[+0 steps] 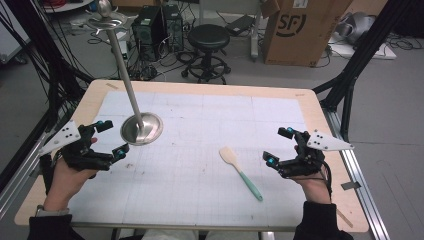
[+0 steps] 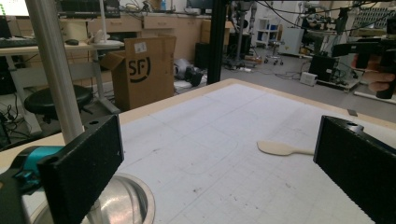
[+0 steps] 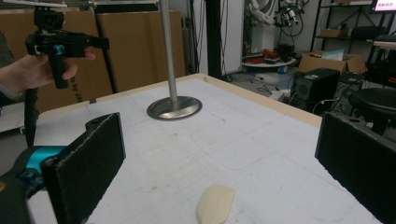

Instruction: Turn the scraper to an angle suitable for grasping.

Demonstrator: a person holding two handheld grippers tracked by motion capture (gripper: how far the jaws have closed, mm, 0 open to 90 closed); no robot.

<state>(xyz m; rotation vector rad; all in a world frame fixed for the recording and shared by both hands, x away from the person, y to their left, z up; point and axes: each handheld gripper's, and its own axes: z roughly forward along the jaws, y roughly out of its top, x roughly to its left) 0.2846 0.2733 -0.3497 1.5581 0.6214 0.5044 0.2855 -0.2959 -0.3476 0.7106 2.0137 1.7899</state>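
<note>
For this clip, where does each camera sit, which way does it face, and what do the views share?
High view: above the person's side, facing forward and down at the table; forearms, hands, left tongs and right tongs show.
Left gripper view: rides the left tongs, facing across the table; own open jaws, plus the other hand.
Right gripper view: rides the right tongs, facing the metal stand; own open jaws, plus the other hand.
Shared: all three show the spatula and stand.

High view above you, facing forward and down on the table [image 1: 210, 87], your gripper views low and close over its mat, facing inward, all sharing spatula [image 1: 241, 172] [image 2: 280, 148] [image 3: 215, 203] and stand [image 1: 142, 128] [image 2: 122, 201] [image 3: 174, 108]
</note>
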